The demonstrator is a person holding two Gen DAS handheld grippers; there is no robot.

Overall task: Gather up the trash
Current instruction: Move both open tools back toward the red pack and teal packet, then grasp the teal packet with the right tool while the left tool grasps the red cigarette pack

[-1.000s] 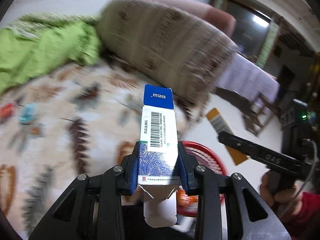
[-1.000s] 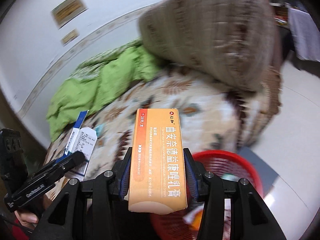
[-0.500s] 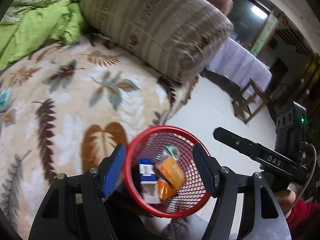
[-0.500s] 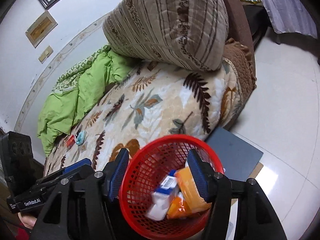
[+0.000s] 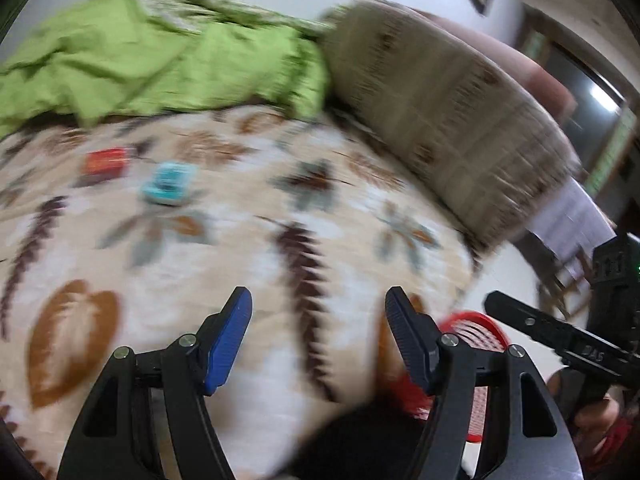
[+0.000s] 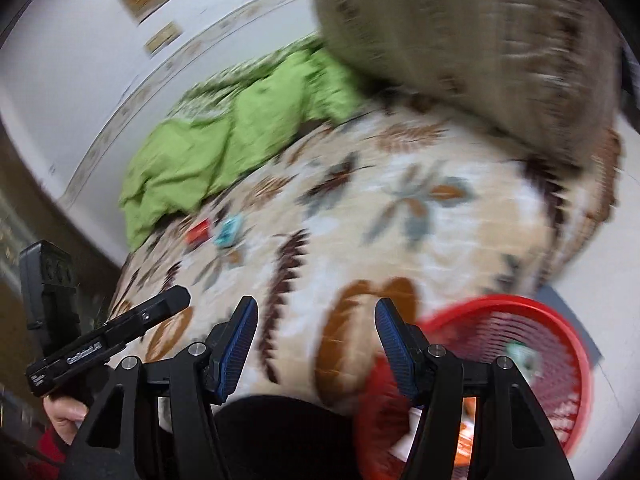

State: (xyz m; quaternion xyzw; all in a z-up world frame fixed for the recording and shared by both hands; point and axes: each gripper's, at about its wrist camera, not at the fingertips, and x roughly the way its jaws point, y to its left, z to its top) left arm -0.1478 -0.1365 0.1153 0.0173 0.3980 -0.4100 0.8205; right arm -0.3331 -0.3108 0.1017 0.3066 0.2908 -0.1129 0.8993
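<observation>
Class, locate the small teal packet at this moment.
The small teal packet lies on the leaf-patterned blanket, beside a small red packet on its left, near the crumpled green quilt.

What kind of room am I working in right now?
Most likely a bedroom: a bed covered with a leaf-print blanket, a crumpled green quilt and a big striped pillow by the wall. A red trash basket stands on the floor beside it.
</observation>
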